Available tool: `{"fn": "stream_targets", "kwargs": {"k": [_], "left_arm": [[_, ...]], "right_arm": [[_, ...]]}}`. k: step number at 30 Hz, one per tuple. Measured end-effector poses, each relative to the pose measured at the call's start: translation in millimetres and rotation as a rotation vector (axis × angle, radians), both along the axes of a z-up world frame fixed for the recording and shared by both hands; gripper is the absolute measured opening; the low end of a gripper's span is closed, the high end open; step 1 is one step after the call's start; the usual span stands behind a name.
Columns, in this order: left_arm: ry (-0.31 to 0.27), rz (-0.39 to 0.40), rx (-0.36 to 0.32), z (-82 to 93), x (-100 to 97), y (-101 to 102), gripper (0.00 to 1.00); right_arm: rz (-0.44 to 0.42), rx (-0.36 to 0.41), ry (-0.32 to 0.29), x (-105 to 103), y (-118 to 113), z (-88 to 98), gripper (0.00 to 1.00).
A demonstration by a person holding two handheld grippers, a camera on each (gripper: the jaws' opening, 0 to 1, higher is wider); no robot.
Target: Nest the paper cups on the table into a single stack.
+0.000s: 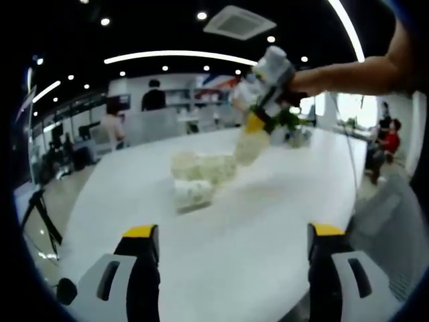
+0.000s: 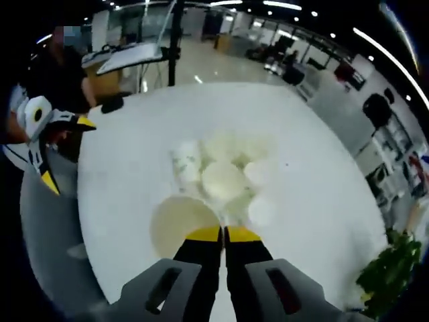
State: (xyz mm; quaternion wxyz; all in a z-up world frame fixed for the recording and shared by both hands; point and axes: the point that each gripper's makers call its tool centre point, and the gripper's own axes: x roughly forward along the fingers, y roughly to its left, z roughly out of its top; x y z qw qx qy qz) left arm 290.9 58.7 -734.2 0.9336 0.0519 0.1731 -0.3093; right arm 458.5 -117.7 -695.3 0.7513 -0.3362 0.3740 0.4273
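On the white tabletop a cluster of paper cups lies toward the far middle, blurred, some seemingly tipped on their sides. My left gripper hovers near the close edge with its jaws spread wide and nothing between them. Right of that cluster, my right gripper hangs above the tabletop holding a tilted paper cup. From the right gripper view, my jaws are pinched together on the rim of that cup, its open mouth facing me, above the loose cups. A green plant sits at the far right.
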Motion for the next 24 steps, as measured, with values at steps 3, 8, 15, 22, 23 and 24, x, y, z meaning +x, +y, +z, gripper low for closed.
{"fn": "stream_targets", "kwargs": {"k": [3,8,15,22,23,24], "left_arm": [[-0.001,-0.004,0.001,-0.1,-0.1,-0.6,0.89],[-0.003,-0.006,0.002,0.3,-0.8,-1.2,0.90],[-0.007,-0.001,0.003,0.7,-0.5,-0.7,0.90],[-0.017,-0.008,0.001,2.2,-1.1,-2.4,0.91],[-0.011,-0.008,0.004,1.4,-1.6,-2.3,0.92],[-0.010,-0.008,0.005,1.1,-1.2,-2.2,0.92]], "right_arm": [[0.077,-0.080,0.063,-6.9,-3.5,7.7,0.00],[0.112,-0.120,0.228,-24.2,-5.2,11.0,0.00],[0.092,-0.127,0.274,-23.7,0.5,2.3,0.00],[0.088,-0.133,0.288,-24.3,5.2,-3.2,0.00],[0.086,-0.130,0.291,-24.4,6.5,-3.7,0.00],[0.086,-0.127,0.293,-25.1,7.5,-3.9,0.00]]}}
